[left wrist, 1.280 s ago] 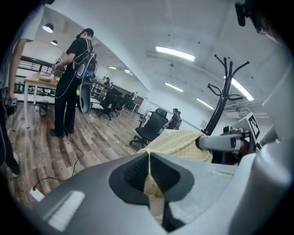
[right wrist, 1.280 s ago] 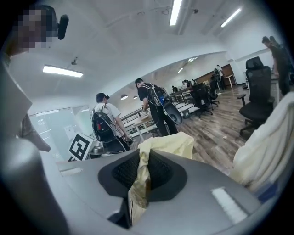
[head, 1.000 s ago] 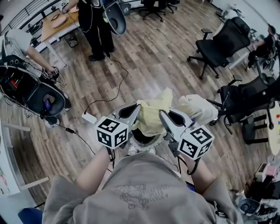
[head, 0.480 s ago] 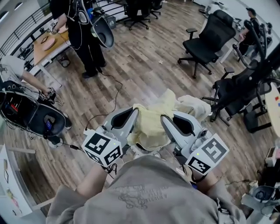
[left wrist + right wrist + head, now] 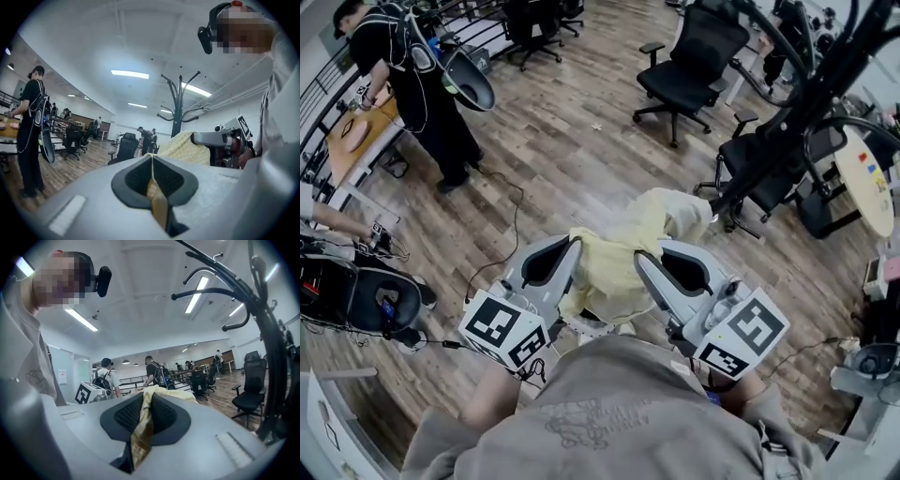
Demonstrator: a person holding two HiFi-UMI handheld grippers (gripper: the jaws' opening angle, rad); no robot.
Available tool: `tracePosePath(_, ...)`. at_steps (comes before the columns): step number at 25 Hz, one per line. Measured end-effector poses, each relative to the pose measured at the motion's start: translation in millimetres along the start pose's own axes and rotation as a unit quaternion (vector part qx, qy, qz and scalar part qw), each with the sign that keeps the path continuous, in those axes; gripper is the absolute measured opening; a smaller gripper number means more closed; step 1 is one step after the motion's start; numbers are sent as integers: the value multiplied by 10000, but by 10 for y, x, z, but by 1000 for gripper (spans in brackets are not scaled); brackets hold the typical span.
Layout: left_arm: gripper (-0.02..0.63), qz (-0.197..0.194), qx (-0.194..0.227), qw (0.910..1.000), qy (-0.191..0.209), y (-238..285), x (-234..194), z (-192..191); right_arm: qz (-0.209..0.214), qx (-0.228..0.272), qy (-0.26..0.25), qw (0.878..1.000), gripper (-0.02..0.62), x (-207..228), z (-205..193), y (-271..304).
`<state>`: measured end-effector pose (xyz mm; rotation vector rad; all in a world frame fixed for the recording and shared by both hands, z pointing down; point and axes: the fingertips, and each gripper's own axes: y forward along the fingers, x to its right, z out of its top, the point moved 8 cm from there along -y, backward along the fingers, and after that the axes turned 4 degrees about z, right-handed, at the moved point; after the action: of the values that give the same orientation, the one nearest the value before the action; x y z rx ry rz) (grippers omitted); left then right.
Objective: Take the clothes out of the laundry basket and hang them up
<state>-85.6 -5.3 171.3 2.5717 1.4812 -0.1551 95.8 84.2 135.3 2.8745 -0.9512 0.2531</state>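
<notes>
You held both grippers out in front of your chest, side by side and pointing level away from you, each with its square-marked cube nearest your body. Your bare left forearm [image 5: 487,403] reached forward beneath the left cube; your right arm was mostly hidden behind the right gripper's cube. The left gripper [image 5: 573,247] had its jaws pressed together on a thin edge of a pale yellow garment [image 5: 614,272], with the cloth running down the seam between the dark pads. The right gripper [image 5: 641,259] was likewise clamped on the same garment, a thicker fold of yellow fabric pinched between its pads. The garment hung draped between the two grippers, raised above the wooden floor [image 5: 581,159], with a paler, bunched part lying beyond the jaws. A dark coat stand [image 5: 797,112] with curved arms rose ahead to your right, near black office chairs [image 5: 684,66]. A person in black [image 5: 412,84] stood well away to your left.
</notes>
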Motion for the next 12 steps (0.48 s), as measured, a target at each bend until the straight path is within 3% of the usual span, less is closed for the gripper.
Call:
tracePosePath(6, 6, -807, -65, 9967, 90, 540, 439, 180, -533, 265, 3, 9982, 64, 231, 207, -601)
tracePosePath(12, 6, -1695, -168, 9851, 221, 994, 894, 182, -1279, 580, 108, 9900, 64, 300, 210, -1194)
